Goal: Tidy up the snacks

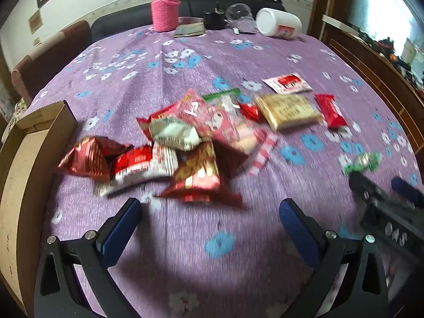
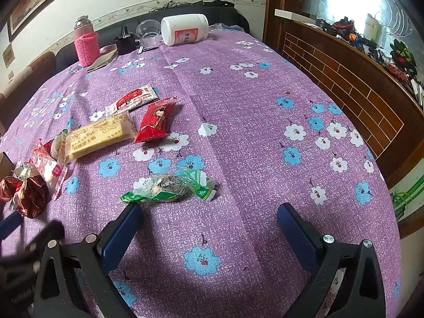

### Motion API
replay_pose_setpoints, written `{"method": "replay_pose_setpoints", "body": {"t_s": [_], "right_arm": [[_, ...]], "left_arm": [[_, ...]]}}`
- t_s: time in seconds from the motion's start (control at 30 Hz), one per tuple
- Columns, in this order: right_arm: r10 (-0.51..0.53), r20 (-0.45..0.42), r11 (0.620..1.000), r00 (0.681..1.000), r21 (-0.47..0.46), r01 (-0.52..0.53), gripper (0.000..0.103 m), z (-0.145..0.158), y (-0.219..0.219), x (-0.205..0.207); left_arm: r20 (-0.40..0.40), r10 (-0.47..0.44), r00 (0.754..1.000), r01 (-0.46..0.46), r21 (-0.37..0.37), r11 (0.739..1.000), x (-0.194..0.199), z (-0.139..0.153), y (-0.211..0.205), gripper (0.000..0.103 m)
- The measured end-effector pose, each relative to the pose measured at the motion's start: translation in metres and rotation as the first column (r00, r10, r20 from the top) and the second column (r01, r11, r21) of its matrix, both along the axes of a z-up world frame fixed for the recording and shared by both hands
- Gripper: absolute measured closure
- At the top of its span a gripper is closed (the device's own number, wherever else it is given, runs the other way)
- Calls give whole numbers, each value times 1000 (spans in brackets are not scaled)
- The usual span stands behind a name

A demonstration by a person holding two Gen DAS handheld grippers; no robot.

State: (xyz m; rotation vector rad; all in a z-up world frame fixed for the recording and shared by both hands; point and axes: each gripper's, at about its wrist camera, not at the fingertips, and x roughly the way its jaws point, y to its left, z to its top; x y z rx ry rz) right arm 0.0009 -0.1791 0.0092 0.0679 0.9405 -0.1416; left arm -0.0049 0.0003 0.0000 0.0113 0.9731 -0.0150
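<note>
Left gripper (image 1: 210, 208) hovering low over surface (image 1: 238, 61), jaws apart, facing snack pile (image 1: 164, 148). Right gripper (image 2: 209, 212) likewise apart, green-wrapped snack (image 2: 169, 185) just ahead.

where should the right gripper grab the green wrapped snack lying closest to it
Grip the green-and-clear wrapped sesame snack across its plump middle, coming down from above. It lies flat on the purple flowered tablecloth, with thin twisted ends that give little to hold. The open right gripper sits just short of it; nothing crowds it.
</note>
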Motion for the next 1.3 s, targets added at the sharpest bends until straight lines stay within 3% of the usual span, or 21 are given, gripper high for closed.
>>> {"method": "replay_pose_setpoints", "body": {"t_s": [0.17, 0.4, 1.3], "right_arm": [[0, 1, 1000, 1000, 1, 0, 1, 0, 0, 0], [0, 1, 1000, 1000, 1, 0, 1, 0, 0, 0], [0, 1, 1000, 1000, 2, 0, 1, 0, 0, 0]], "left_arm": [[17, -68, 998, 69, -3, 998, -25, 1, 6, 0], [47, -62, 997, 63, -7, 998, -23, -3, 2, 0], [44, -60, 997, 61, -19, 998, -24, -3, 3, 0]]}}
